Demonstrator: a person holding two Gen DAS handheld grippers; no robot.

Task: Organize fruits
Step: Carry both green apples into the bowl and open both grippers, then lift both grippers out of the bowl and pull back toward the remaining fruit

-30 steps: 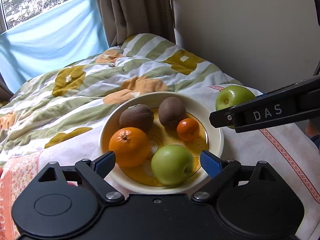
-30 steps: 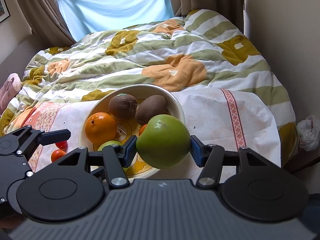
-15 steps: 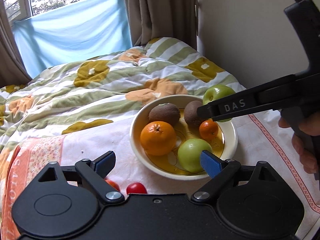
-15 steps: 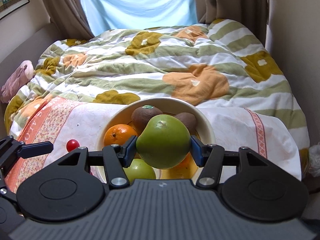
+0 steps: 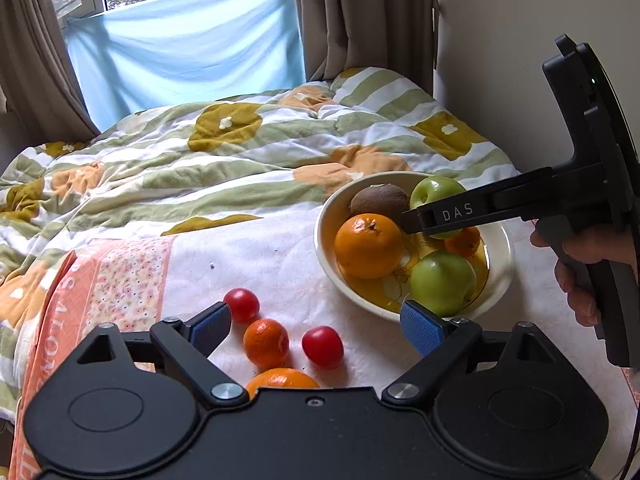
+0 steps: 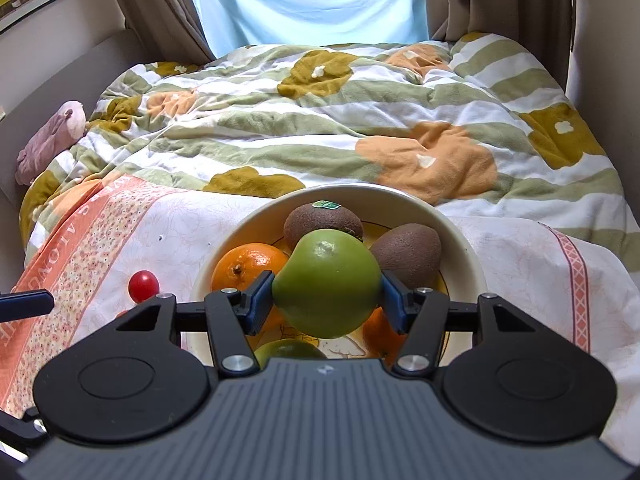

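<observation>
The right gripper (image 6: 327, 295) is clamped on a green apple (image 6: 327, 282), its two blue pads pressed against the fruit's left and right sides, and it holds the apple in the air above a cream bowl (image 6: 460, 236) that sits on a white and pink patterned cloth (image 6: 528, 264) spread over the near end of a bed. In the left wrist view the same held apple (image 5: 436, 192) shows behind the right gripper's dark finger, over the far right part of the bowl (image 5: 500, 276)

Inside the bowl lie a large orange (image 5: 368, 245) at the left, a kiwi (image 5: 379, 201) at the far side, a second kiwi (image 6: 408, 254) to its right, a second green apple (image 5: 442, 282) at the near side and a small mandarin (image 5: 464, 241) partly hidden under the gripper finger

The left gripper (image 5: 316, 326) has its jaws wide apart with nothing pressed between them. It hangs over the loose fruit on the cloth, left of the bowl: a cherry tomato (image 5: 241, 305) just beside its left pad, a small mandarin (image 5: 266, 343) in the middle, another cherry tomato (image 5: 322, 347) to the right, and the top of an orange (image 5: 280, 380) nearest, half hidden by the gripper body

A person's hand (image 5: 588, 272) grips the right tool's handle at the right edge. Beyond the cloth lies a striped flowered duvet (image 5: 240, 160), with brown curtains (image 5: 360, 16) and a light blue sheet (image 5: 188, 52) over the window at the far end
</observation>
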